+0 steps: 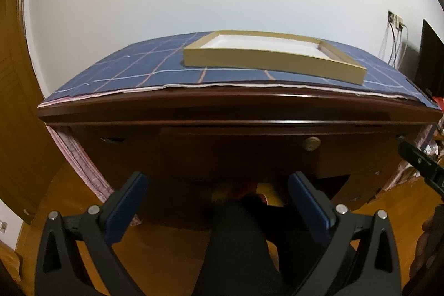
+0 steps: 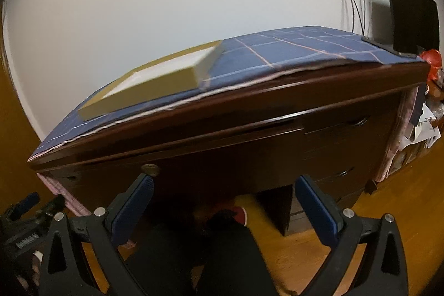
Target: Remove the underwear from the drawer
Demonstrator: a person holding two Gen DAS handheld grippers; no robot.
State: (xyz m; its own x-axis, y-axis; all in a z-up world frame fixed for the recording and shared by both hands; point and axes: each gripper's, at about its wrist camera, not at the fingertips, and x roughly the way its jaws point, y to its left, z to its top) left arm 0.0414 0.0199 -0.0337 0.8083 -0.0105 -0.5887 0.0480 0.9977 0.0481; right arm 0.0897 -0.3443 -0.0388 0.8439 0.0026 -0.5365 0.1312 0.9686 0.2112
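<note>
The dark wooden desk has a wide centre drawer with a round pale knob, and the drawer looks closed. That knob also shows just above my right gripper's left fingertip. No underwear is visible in either view. My left gripper is open and empty, in front of and below the drawer. My right gripper is open and empty too, low before the desk front. The right gripper's tip shows at the far right of the left wrist view.
A blue checked cloth covers the desk top, with a shallow cardboard tray on it. Side drawers with dark handles stack at the right. A dark monitor stands at the back right. A person's dark trouser leg is below, over wooden floor.
</note>
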